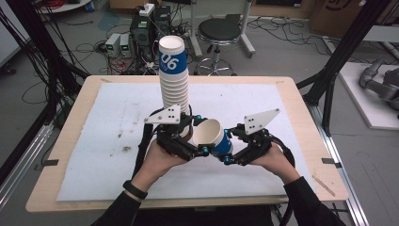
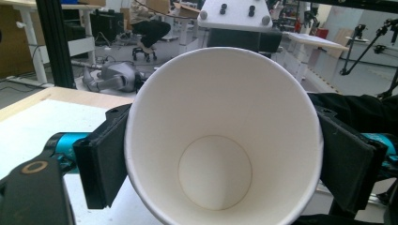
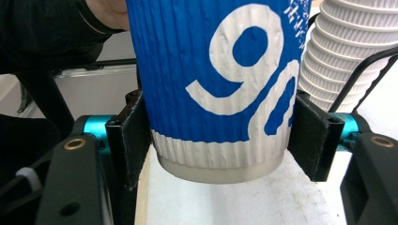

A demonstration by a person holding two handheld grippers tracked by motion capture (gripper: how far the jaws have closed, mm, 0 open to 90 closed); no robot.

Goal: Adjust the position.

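A blue-and-white paper cup [image 1: 217,140] is held tilted above the white mat, its mouth turned up and to the left. My left gripper [image 1: 201,134] is shut on the cup [image 2: 216,117] near its rim, with a black pad against each side and the white inside facing that camera. My right gripper [image 1: 229,147] is shut on the cup [image 3: 211,70] just above its base. Right behind stands a tall stack of upturned cups [image 1: 174,80], seen again at the right of the right gripper view [image 3: 347,47].
The white mat [image 1: 108,141] covers most of the wooden table [image 1: 84,89]. Black frame posts [image 1: 343,52] stand at both sides. On the floor beyond are a stool [image 1: 217,33] and electronic boxes with cables [image 1: 117,44].
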